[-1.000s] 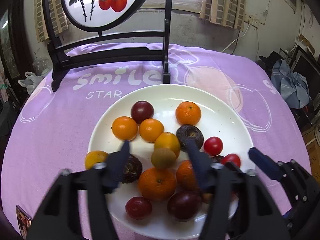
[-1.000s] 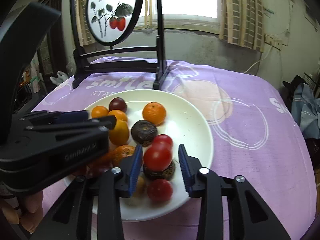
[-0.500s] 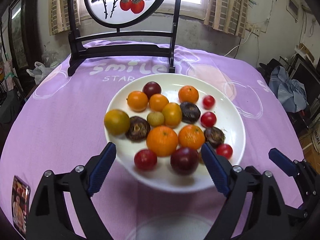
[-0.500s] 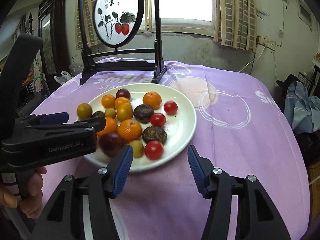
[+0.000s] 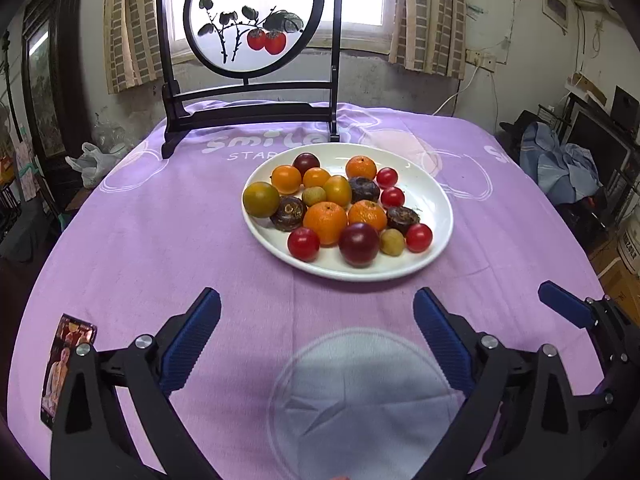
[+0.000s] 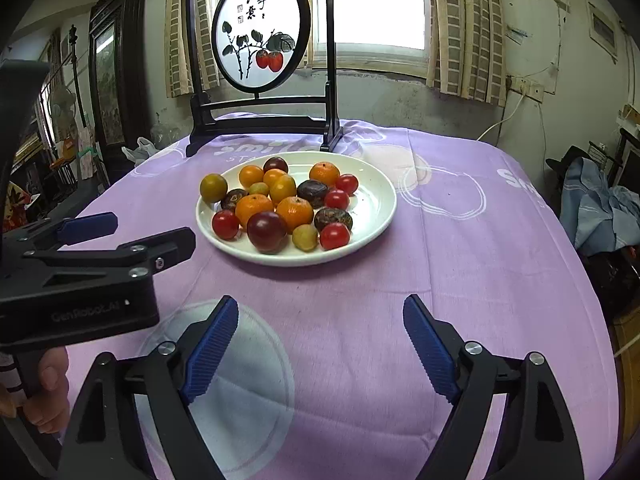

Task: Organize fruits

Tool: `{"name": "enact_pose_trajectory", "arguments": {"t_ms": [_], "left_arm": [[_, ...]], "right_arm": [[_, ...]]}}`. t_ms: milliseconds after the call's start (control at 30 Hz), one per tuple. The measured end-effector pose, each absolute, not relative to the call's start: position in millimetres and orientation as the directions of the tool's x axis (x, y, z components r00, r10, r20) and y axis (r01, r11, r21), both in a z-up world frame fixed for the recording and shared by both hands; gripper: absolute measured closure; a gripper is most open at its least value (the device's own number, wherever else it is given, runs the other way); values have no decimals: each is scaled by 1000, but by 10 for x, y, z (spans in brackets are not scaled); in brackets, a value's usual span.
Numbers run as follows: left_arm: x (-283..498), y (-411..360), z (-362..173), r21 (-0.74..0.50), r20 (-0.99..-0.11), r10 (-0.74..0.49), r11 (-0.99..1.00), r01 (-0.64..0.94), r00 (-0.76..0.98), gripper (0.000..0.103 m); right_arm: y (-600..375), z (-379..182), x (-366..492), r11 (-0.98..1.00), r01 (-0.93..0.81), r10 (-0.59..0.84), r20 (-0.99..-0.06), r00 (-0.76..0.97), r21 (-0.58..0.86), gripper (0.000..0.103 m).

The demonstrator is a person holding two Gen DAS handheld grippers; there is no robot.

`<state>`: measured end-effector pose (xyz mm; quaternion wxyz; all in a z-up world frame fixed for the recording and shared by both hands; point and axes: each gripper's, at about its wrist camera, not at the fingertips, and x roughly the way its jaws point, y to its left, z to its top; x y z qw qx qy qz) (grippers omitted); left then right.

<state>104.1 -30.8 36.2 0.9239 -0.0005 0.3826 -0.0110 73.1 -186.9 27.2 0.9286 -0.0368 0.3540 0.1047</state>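
Fruits (image 5: 326, 220) lie all together on a white plate (image 5: 434, 200): several oranges, some red cherry tomatoes, dark plums, brown wrinkled ones and a few small yellow-green ones, most of them touching each other in the left half of the plate. One yellow-green fruit (image 5: 261, 199) sits at the left rim. The plate stands on the counter (image 5: 160, 232), which wears a purple cloth, in front of a painted round screen (image 5: 252, 20) on a dark stand. No fruit is seen outside the plate, so I judge the gathering is done or almost done; maybe nothing is left. The left gripper (image 5: 316, 340) is near the front of the counter, well apart from the plate, its jaws opening with nothing between them. The right gripper (image 6: 320, 344) is just beside it, also opening and empty.
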Motion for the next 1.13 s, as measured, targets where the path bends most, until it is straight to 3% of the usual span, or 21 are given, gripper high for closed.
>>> {"name": "enact_pose_trajectory", "arguments": {"t_ms": [167, 733, 1133], "left_arm": [[840, -320, 265, 18, -709, -4, 1000, 24, 706, 7], [842, -232, 13, 34, -713, 35, 999, -16, 700, 7], [932, -142, -290, 16, -780, 19, 1000, -10, 625, 5]], "right_arm": [[-1878, 194, 598, 978, -208, 165, -659, 734, 14, 10], [-1932, -97, 555, 979, -206, 142, -712, 687, -4, 10], [-1979, -220, 615, 987, -156, 74, -752, 655, -38, 9]]}}
